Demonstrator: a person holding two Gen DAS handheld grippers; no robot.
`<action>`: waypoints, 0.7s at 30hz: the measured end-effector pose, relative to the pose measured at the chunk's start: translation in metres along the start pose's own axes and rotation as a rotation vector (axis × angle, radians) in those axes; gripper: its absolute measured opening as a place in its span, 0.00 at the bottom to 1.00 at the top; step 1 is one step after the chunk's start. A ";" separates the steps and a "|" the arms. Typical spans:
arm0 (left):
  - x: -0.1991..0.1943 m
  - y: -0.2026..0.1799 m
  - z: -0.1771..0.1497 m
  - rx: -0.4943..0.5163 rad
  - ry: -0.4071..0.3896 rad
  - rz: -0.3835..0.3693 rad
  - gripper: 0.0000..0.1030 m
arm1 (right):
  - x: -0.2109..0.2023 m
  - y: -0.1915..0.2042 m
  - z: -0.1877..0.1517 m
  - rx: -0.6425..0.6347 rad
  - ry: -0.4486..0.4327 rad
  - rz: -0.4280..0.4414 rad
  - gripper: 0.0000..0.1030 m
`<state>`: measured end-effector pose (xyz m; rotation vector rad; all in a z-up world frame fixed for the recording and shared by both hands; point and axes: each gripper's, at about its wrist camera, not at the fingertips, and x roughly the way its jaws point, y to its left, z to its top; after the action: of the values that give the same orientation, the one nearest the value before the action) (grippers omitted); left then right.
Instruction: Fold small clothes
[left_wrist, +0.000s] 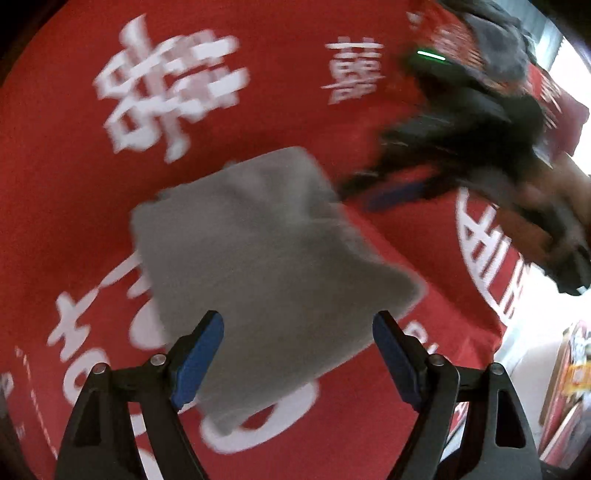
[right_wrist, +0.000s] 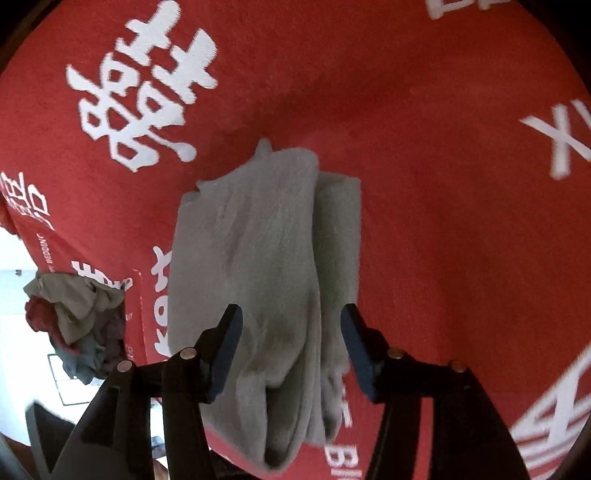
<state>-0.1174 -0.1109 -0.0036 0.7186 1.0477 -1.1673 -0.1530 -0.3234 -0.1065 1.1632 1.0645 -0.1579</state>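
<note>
Left wrist view: the left tool (left_wrist: 297, 354) stands wide, its two blue pads (left_wrist: 197, 360) well apart and pressing on nothing. A folded grey garment (left_wrist: 266, 266) lies on the red cloth (left_wrist: 74, 184) that covers the bench, between the pads and beyond them toward 12 o'clock; its outline is blurred. White printed characters (left_wrist: 170, 85) sit on the red cloth at 11 o'clock. The right tool (left_wrist: 384, 192) enters from 2 o'clock, dark and blurred, with a green light (left_wrist: 430, 55) on its body; its tip is near the garment's edge at 2 o'clock, and whether it touches cannot be told.

Right wrist view: the right tool (right_wrist: 291, 347) stands partly wide, with its dark pads (right_wrist: 227, 354) on either side of the grey garment (right_wrist: 258, 258) but clear of it. The garment is folded into a long strip that runs from 6 o'clock up to 12 o'clock, with a second narrower layer (right_wrist: 340, 240) showing along its 3 o'clock side. It rests flat on the red cloth (right_wrist: 443, 184). At 9 o'clock, past the bench edge, a loose heap of other clothes (right_wrist: 77, 321) shows grey, red and blue pieces.
</note>
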 end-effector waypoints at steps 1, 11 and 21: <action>0.001 0.016 -0.003 -0.036 0.011 0.016 0.81 | -0.004 -0.002 -0.006 0.000 0.000 0.003 0.59; 0.048 0.088 -0.025 -0.323 0.158 0.076 0.81 | 0.021 0.027 -0.062 -0.125 0.090 -0.052 0.07; 0.060 0.076 -0.051 -0.342 0.246 0.046 0.82 | 0.032 -0.007 -0.073 -0.062 0.083 -0.111 0.07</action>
<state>-0.0560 -0.0681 -0.0826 0.6190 1.3896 -0.8439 -0.1837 -0.2552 -0.1343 1.0624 1.2004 -0.1635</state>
